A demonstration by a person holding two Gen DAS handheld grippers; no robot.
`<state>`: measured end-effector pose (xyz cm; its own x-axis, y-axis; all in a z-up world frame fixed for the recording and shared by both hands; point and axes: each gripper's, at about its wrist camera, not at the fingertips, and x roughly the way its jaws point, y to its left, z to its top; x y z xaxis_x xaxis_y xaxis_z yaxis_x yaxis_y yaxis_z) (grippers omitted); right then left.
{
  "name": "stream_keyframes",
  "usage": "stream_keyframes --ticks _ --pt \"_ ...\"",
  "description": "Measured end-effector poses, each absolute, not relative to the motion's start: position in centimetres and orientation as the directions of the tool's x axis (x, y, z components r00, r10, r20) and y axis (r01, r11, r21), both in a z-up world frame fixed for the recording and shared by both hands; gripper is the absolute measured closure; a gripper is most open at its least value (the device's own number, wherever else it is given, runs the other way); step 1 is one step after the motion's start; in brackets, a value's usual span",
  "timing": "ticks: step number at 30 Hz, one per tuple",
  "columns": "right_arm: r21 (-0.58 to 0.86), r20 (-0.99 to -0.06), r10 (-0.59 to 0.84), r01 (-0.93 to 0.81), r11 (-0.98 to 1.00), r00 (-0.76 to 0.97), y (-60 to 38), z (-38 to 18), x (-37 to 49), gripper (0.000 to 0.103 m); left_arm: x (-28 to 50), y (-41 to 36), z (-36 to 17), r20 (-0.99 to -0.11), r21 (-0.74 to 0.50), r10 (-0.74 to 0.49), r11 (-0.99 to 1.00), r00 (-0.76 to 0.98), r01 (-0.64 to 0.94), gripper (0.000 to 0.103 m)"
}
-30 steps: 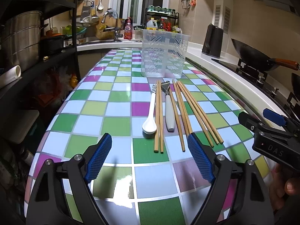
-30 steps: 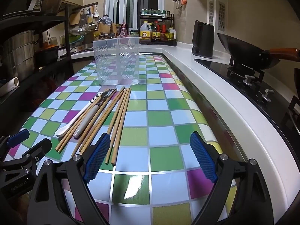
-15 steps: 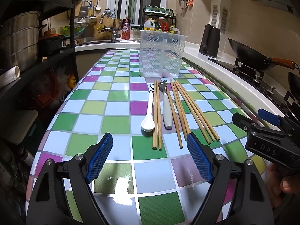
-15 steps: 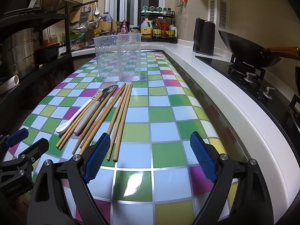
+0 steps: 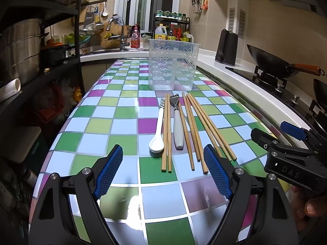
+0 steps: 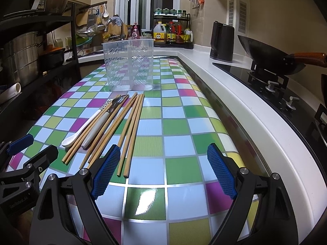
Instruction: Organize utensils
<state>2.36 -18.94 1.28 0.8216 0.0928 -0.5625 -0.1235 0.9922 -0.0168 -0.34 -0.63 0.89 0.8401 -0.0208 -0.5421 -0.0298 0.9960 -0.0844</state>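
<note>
Wooden chopsticks [image 5: 190, 130] lie just ahead of the left gripper [image 5: 163, 171], both grippers spread empty.

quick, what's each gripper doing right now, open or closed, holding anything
Left gripper: open, holding nothing, above the table just short of the chopsticks.
Right gripper: open, holding nothing.

My left hand-held gripper [image 5: 163, 170] hangs tilted downward, jaws spread wide, nothing between the blue pads [image 5: 108, 171]. My right hand-held gripper [image 6: 164, 170] sits beside it, same downward tilt, jaws wide, empty too. My fingers [image 5: 312, 208] wrap its body at the right edge of the left view.
</note>
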Motion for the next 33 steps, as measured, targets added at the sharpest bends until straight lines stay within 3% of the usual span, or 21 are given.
stream_keyframes --ticks 33 --pt "-0.023 -0.571 0.095 -0.132 0.991 0.816 -18.71 1.29 2.24 0.021 -0.98 -1.34 -0.02 -0.551 -0.109 -0.077 0.994 0.831 0.019 0.050"
